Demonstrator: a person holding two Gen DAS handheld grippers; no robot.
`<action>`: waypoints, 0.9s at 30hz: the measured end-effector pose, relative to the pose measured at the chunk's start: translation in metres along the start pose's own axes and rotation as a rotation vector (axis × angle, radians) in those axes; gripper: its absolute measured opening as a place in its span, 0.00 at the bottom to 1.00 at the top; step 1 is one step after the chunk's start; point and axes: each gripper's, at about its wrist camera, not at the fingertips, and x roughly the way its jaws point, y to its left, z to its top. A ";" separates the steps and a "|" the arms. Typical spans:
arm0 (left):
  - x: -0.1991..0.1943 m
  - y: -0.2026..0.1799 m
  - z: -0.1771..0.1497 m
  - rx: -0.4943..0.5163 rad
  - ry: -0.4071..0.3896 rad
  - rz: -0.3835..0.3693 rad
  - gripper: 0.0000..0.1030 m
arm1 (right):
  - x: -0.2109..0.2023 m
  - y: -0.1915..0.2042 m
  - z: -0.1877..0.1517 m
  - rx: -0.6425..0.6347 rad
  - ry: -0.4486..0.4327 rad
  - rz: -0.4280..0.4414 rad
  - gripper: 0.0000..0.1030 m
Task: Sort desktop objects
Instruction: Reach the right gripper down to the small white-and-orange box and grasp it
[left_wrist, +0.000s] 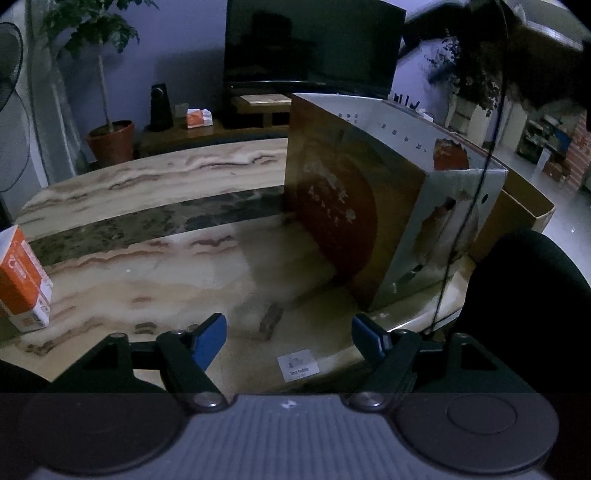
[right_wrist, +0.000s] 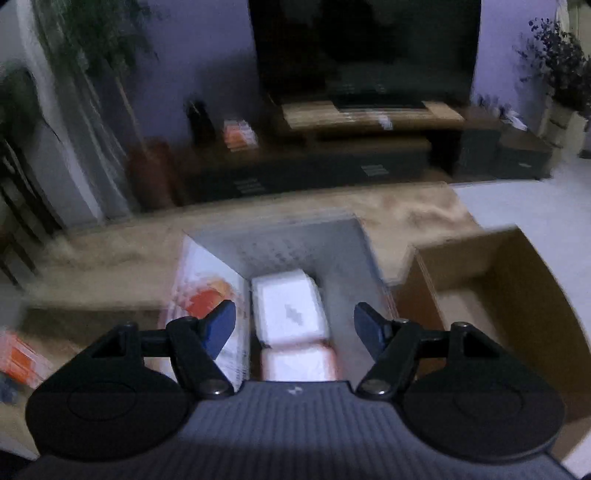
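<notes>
My left gripper (left_wrist: 290, 338) hangs open over the marble table (left_wrist: 155, 273), nothing between its blue pads. An orange and white pack (left_wrist: 22, 282) stands at the table's left edge. A tall white and red box (left_wrist: 369, 206) stands to the gripper's right. My right gripper (right_wrist: 293, 330) is open and empty above that box (right_wrist: 347, 254), looking down into it. Two white packs (right_wrist: 290, 306) lie on the box's floor, one behind the other. This view is blurred by motion. Another orange pack (right_wrist: 24, 360) lies at the left edge.
A brown cardboard box (right_wrist: 509, 280) stands open to the right of the white box. A small label (left_wrist: 297, 365) is stuck near the table's front edge. Beyond the table are a TV unit (right_wrist: 332, 162), a potted plant (left_wrist: 110, 142) and a dark chair (left_wrist: 532, 295).
</notes>
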 end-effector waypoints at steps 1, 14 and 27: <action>-0.001 0.001 -0.001 -0.003 -0.004 0.003 0.73 | -0.005 0.013 0.004 -0.011 -0.010 0.031 0.74; -0.023 0.021 -0.019 -0.050 -0.026 0.074 0.82 | 0.036 0.246 -0.009 -0.191 0.275 0.442 0.75; -0.032 0.018 -0.027 0.011 -0.042 0.050 0.82 | 0.088 0.455 -0.067 -0.152 0.537 0.512 0.75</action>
